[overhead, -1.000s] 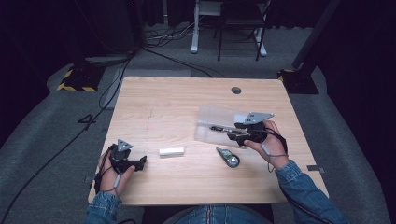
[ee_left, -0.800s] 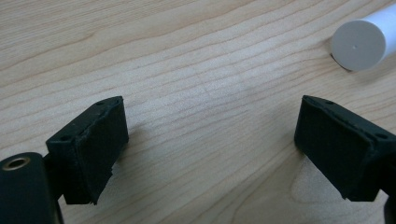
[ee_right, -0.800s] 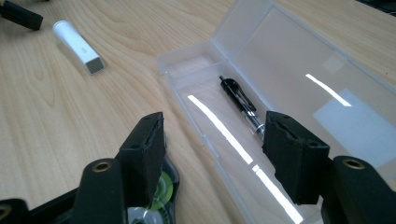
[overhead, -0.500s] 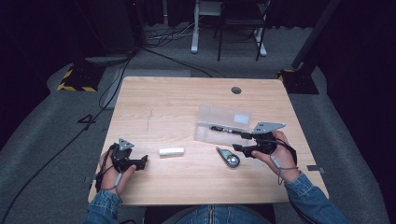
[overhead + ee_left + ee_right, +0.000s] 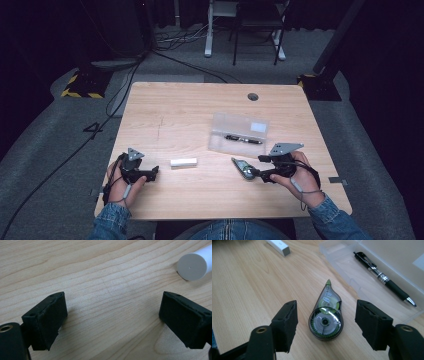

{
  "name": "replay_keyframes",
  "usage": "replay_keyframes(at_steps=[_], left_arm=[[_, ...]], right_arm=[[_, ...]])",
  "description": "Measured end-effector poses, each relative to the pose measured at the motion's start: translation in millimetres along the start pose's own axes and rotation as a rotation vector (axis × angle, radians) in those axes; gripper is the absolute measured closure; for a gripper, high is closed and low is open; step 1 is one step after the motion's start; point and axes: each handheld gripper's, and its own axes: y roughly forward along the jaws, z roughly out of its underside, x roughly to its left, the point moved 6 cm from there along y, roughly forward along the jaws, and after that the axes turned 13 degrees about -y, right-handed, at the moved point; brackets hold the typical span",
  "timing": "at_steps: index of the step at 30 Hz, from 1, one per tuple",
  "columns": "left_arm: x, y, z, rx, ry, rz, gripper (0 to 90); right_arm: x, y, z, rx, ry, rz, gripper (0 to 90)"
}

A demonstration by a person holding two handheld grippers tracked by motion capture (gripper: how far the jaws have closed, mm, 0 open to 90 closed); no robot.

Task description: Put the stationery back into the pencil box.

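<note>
A clear plastic case lies open at mid-right on the wooden table, with a black pen inside it. In the right gripper view the pen rests in the case. A dark correction tape roller lies just in front of the case. My right gripper points left at it. Its jaws have just been opening, and the roller lies on the table between the pads of the right gripper, untouched. My left gripper stands open, nothing between its jaws.
A white stick lies between the two hands, right of the left gripper; its round end shows at the upper right, its other end beyond the roller. A cable hole sits near the far edge.
My right gripper has drawn back from the case toward the near edge and now faces the tape roller. The pen stays in the case. The left hand has not moved.
</note>
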Motion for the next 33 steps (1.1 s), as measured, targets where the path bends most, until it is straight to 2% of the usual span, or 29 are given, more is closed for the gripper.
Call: replay_keyframes(at_steps=[8,16,24,33], left_arm=[[0.0,0.0,0.0,0.0,0.0,0.0,8.3],[0.0,0.0,0.0,0.0,0.0,0.0,8.3],[0.0,0.0,0.0,0.0,0.0,0.0,8.3],[0.0,0.0,0.0,-0.001,0.0,-0.001,8.3]], right_arm=[[5.3,5.0,10.3,0.043,0.012,-0.032,33.3],[5.7,17.6,19.1,0.089,0.028,-0.048,31.8],[0.6,25.8,23.7,0.116,0.036,-0.023,30.5],[0.8,35.6,23.5,0.115,0.019,-0.013,29.2]])
